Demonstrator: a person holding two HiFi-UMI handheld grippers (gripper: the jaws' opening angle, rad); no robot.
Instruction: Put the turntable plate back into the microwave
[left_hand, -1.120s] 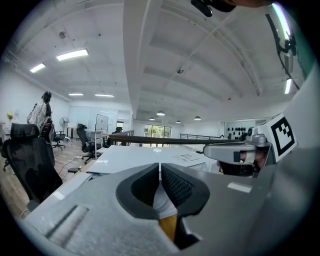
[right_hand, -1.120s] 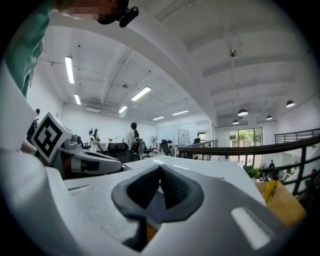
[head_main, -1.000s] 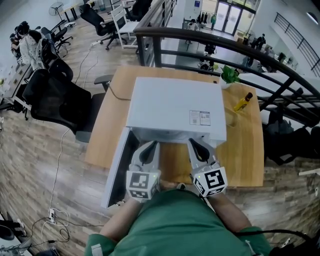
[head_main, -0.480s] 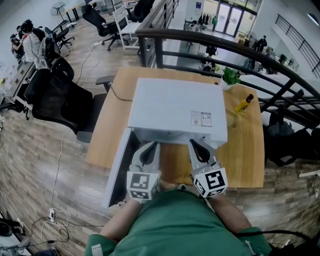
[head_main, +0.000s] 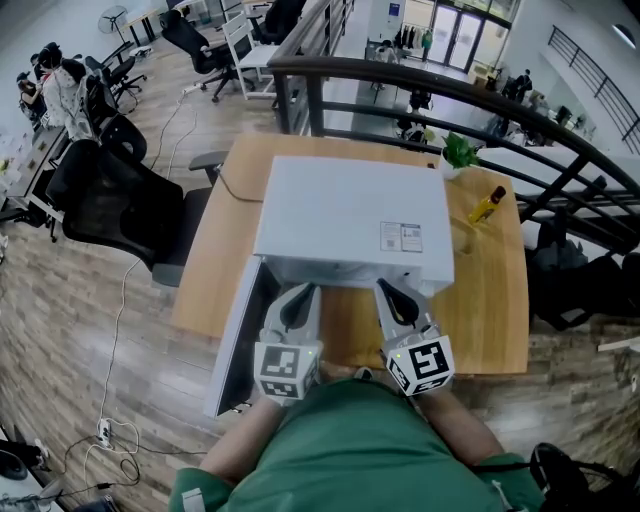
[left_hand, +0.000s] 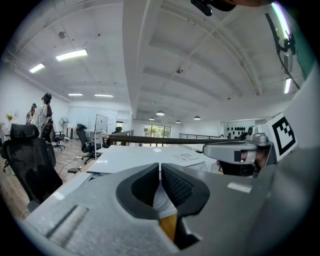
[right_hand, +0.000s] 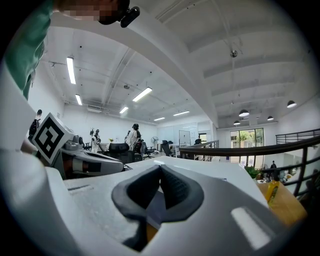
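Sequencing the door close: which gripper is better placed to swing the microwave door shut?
Left, probably. The open door hangs right beside the left gripper; the right gripper sits farther from it. Both are shut and empty.

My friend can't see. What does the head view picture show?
Seen from above, a white box-shaped microwave sits on a light wooden table, its door swung open at the left. A person in a green top holds the left hand-held gripper and right hand-held gripper, both shut and empty, just before it.
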